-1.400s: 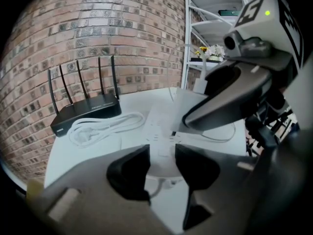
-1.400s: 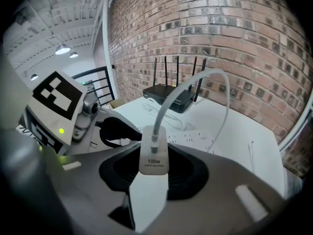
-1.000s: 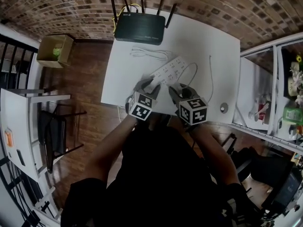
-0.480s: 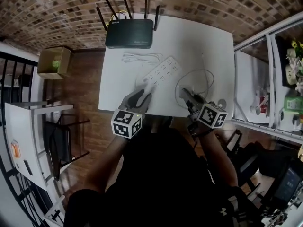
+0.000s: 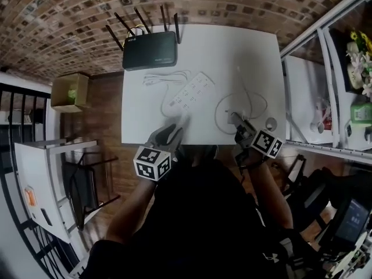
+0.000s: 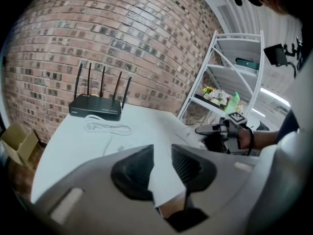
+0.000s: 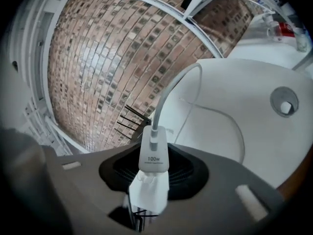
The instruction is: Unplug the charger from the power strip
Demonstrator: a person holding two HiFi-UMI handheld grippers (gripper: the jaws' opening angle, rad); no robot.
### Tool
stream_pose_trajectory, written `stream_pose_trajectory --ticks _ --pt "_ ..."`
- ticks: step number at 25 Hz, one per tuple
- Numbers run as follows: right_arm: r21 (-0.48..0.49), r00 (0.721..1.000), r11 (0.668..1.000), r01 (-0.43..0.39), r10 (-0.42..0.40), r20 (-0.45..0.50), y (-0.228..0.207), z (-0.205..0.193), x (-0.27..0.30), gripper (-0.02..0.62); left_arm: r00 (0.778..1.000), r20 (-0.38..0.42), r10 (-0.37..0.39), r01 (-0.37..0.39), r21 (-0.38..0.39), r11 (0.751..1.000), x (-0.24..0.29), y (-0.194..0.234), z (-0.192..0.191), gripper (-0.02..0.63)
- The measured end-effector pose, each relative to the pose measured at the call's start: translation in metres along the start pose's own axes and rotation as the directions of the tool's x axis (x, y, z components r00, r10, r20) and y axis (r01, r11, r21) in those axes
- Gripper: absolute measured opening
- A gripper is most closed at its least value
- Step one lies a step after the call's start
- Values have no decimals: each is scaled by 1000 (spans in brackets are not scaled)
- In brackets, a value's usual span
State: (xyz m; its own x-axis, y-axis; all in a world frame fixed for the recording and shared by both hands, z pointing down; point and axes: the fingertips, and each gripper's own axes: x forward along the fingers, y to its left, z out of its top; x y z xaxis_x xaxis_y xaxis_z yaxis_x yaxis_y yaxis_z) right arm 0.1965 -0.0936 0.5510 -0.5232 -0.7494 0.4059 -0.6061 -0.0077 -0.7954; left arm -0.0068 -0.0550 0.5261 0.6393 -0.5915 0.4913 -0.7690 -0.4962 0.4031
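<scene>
– One white table (image 5: 256, 57) against a brick wall (image 5: 70, 16). Wood floor (image 5: 107, 121) on the left, white shelf rack (image 6: 237, 72) on the right. What's on top?
– Router (image 5: 149, 50) at the far edge, power strip (image 5: 190, 90) mid-table, coiled cord (image 5: 165, 74) beside it.
– Hands?
– I see the left gripper (image 5: 174, 129) at the near edge, jaws apart, just been closing, nothing between them. Right gripper (image 5: 237, 120) is near right, clamped on the charger (image 7: 153, 160). Charger's off the strip, and its cable (image 7: 162, 101) loops over the table.
– Containers?
– Cardboard box (image 5: 68, 90) on the floor, far left, something green (image 5: 72, 89) inside.
</scene>
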Motion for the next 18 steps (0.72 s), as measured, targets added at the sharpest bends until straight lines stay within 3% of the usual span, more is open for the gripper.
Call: stream_pose_trajectory --ticks 8,18 --pt "86 998 994 64 -61 -32 -39 -14 9 143 1000 6 -16 16 7 1000 6 -15 5 107" --pt "96 968 968 230 -217 -128 -96 -40 25 144 1000 -6 0 0 -24 1000 3 -7 -3 107"
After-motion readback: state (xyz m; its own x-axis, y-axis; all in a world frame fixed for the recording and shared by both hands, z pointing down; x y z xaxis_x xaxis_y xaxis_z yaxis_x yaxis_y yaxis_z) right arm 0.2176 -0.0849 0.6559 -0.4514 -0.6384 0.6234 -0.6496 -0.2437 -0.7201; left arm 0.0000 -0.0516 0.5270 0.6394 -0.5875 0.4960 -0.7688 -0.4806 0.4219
